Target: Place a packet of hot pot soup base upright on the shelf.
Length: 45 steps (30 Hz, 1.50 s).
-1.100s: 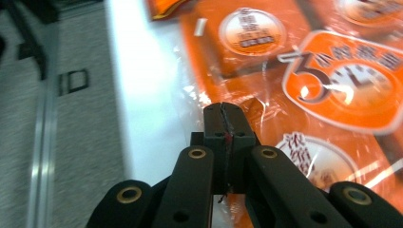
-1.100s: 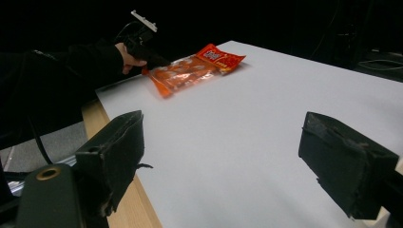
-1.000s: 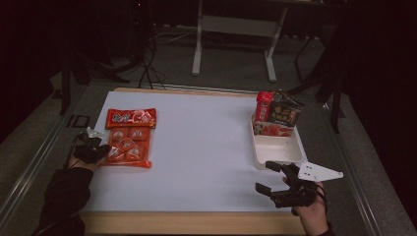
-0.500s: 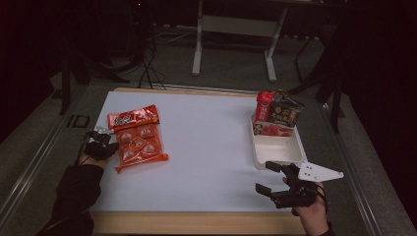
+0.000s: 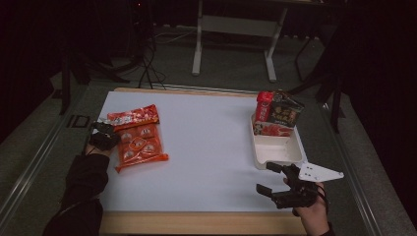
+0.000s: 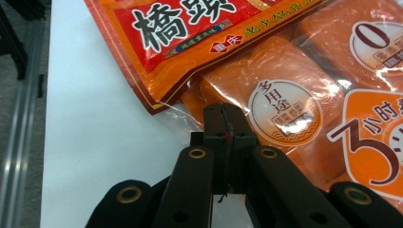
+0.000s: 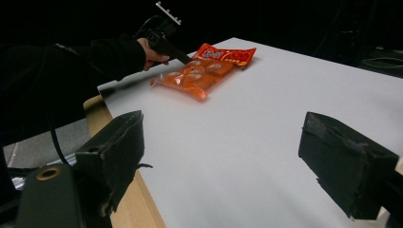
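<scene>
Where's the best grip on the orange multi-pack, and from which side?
Probably its clear sealed edge, from the table's left side. The orange multi-pack lies flat, its lumpy pouches too wide for the jaws; only the thin flat seam fits between them. The left gripper is shut on that seam now, low and level with the white table.

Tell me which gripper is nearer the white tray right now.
Right. The right gripper, jaws open, hovers just below the white tray at the table's near right corner. The left gripper is across the table, shut on the orange snack pack.
</scene>
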{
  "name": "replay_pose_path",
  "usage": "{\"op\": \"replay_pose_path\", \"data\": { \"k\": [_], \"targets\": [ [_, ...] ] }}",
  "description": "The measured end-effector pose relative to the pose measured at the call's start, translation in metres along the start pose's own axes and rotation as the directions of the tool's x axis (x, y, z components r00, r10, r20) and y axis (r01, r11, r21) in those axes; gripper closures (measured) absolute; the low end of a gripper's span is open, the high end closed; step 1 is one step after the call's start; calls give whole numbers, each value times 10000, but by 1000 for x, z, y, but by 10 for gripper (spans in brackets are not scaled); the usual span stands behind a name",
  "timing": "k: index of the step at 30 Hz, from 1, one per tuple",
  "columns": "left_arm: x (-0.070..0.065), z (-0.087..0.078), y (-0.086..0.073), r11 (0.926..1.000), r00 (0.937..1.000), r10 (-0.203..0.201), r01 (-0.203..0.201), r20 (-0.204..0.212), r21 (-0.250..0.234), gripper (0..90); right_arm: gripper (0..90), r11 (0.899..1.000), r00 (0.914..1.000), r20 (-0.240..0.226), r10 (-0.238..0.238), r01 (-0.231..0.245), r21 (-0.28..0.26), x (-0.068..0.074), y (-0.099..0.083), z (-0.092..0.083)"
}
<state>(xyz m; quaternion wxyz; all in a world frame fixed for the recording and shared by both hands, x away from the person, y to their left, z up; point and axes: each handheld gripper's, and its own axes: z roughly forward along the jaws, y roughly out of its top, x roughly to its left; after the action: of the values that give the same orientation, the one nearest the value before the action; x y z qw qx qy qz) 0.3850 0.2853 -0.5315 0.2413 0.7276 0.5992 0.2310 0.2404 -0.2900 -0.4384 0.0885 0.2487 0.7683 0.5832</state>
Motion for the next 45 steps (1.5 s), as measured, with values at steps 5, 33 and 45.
{"op": "replay_pose_path", "data": {
  "k": [5,33,45],
  "targets": [
    [-10,2,5,9999,9990,138,-139,436,41,900,153,10000,10000,-23,-23,23,-23,1,1,0],
    [-179,16,35,9576,8958,2866,-2783,3396,-742,900,153,10000,9999,-99,-33,32,-36,1,-1,-3],
    [-179,-2,16,9564,8731,2893,-2805,3925,-809,899,153,10000,10000,-9,-83,83,-43,0,-2,-5]
  ]
}}
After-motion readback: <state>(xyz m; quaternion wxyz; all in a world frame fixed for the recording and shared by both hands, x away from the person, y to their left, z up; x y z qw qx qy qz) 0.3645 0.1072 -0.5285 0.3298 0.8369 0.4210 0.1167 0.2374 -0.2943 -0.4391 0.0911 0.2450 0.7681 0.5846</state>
